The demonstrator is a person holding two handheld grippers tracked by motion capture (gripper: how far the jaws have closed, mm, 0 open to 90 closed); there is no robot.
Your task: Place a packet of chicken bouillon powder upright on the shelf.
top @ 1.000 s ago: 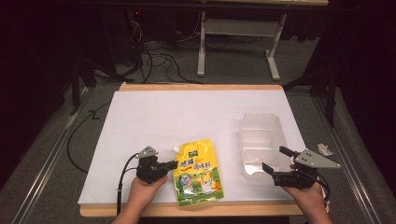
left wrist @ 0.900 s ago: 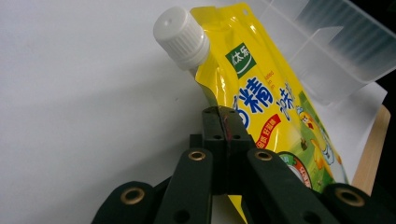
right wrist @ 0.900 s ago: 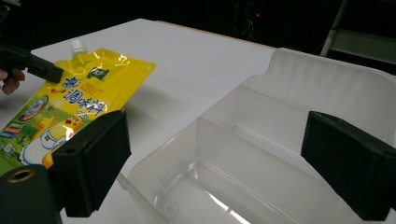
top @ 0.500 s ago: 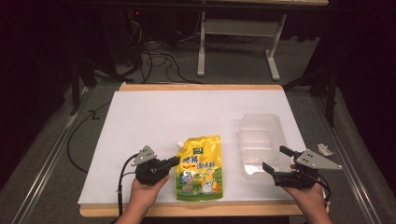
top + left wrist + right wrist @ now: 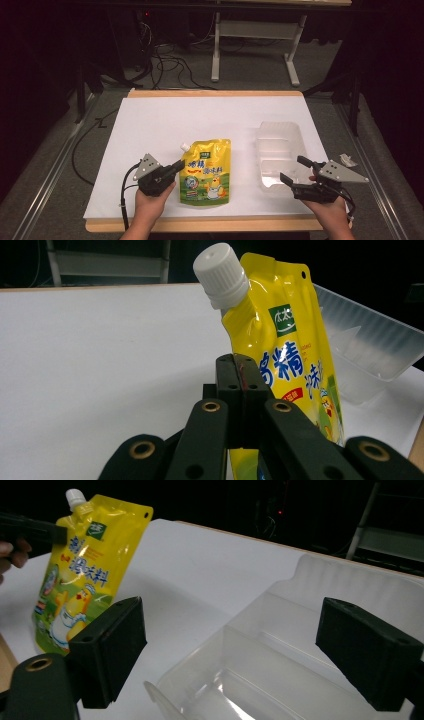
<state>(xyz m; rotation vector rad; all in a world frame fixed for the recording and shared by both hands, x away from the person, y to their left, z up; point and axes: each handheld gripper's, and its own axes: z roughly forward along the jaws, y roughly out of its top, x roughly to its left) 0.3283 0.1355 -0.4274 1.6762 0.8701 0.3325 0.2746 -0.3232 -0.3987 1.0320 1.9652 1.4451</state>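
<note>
Seen from the high view: yellow spouted pouch lifted at its left edge, just right of the left gripper; clear plastic tray just ahead of the right gripper, touching neither jaw as far as can be told

Seen along the left gripper's own jaws: pressed together, pinching the pouch's side seam, a thin red line of film caught between the pads; pouch standing nearly upright, tilted a little, white screw cap above the jaw tips; tray lying beyond the pouch to the right. Not readable from above: the pinch itself

Seen along the right gripper: jaws spread wide, having just been closing a little, with the tray's near end lying between them but not pressed; pouch hanging off to the left with the other gripper's dark jaw against its edge

Edges and room: white desk surface bare ahead of both grippers and between the left gripper and the desk's left border; near wooden edge close under both hands; tray's far side close to the right border of the white sheet

Counted: one pouch, one cap, one tray, two grippers
</note>
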